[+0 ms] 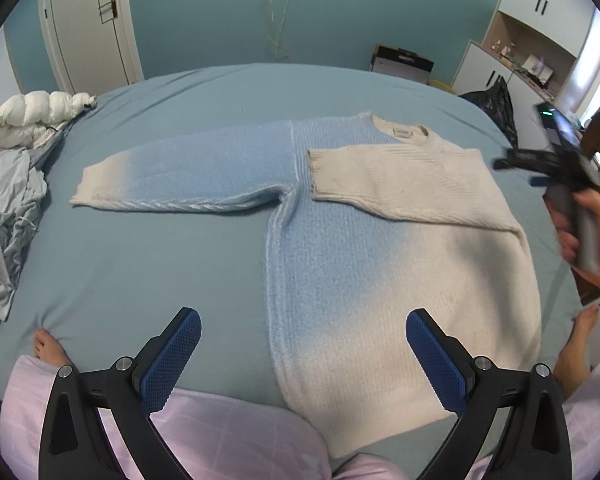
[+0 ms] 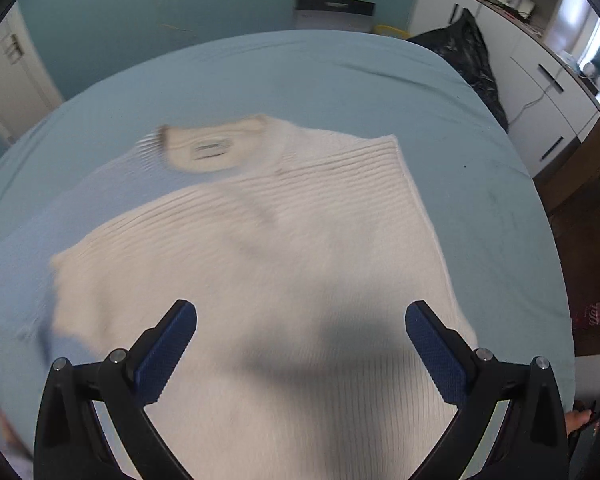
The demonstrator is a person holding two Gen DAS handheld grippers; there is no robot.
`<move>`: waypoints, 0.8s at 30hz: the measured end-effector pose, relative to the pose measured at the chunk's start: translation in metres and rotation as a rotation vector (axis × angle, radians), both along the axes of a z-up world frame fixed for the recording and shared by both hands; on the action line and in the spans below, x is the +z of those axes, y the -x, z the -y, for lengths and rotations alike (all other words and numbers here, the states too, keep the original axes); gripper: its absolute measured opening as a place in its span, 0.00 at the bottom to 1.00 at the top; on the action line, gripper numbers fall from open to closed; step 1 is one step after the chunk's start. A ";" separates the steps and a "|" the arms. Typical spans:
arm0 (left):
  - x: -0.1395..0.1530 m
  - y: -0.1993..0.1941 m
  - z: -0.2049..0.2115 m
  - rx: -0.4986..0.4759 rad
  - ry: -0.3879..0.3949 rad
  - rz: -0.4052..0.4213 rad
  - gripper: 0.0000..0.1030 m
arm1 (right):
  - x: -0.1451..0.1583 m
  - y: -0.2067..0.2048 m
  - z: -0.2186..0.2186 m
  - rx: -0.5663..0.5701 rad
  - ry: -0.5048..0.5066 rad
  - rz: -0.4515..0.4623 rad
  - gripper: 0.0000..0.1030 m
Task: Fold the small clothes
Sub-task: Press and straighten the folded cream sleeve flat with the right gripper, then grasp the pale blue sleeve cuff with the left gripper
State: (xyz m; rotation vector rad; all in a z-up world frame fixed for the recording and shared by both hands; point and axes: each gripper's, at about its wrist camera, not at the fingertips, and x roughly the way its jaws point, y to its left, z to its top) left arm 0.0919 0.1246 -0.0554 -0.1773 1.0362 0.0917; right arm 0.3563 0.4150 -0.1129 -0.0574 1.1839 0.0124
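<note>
Right wrist view blurs the blue-and-cream knitted sweater (image 2: 284, 248) lying mid-frame on the pale blue bedsheet (image 2: 340, 76); right gripper (image 2: 300, 340) and left gripper (image 1: 303, 344) gape wide, empty.

Illumination is daylight, soft and even, entering from a window (image 1: 596, 60) at the far right; it shows overexposed in both views. Both pictures carry strong fisheye distortion: the bed (image 1: 140, 240) bulges into a dome and black vignette fills the corners. The left wrist view is sharp at centre, but the right hand-held gripper (image 1: 540, 172) and the hand (image 1: 588, 236) holding it are motion-blurred. The right wrist view is blurred overall, worst at the sweater (image 2: 280, 260) collar and left edge. A broad soft shadow crosses the sweater's lower part there.
</note>
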 end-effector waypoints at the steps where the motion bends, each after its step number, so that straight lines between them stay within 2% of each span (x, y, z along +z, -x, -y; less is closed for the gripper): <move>1: 0.004 0.003 -0.002 0.002 -0.005 0.014 1.00 | 0.016 0.022 0.000 0.025 -0.011 -0.002 0.99; 4: 0.013 0.011 -0.005 0.007 -0.017 0.043 1.00 | 0.024 0.071 -0.025 0.083 -0.026 -0.009 0.99; 5: 0.016 0.014 -0.007 0.008 -0.017 0.052 1.00 | 0.023 0.074 -0.028 0.097 -0.027 -0.009 0.99; 6: 0.018 0.016 -0.007 0.007 -0.018 0.057 1.00 | 0.034 0.092 -0.028 0.114 -0.019 0.000 0.99; 7: 0.020 0.018 -0.007 0.004 -0.017 0.064 1.00 | 0.032 0.116 -0.033 0.129 -0.009 0.014 0.99; 8: 0.021 0.019 -0.007 0.004 -0.015 0.068 1.00 | 0.044 0.134 -0.030 0.140 0.003 0.030 0.99; 11: 0.024 0.023 -0.008 0.004 -0.024 0.081 1.00 | 0.049 0.170 -0.017 0.169 0.002 0.077 0.99; 14: 0.022 0.024 -0.007 -0.001 -0.049 0.077 1.00 | 0.054 0.194 0.002 0.161 -0.005 0.095 0.99; 19: 0.009 0.020 -0.012 0.006 -0.017 0.029 1.00 | 0.038 0.218 0.040 0.152 0.010 0.051 0.99; 24: 0.000 0.013 -0.015 0.023 -0.021 -0.001 1.00 | 0.013 0.228 0.061 0.143 0.008 0.012 0.99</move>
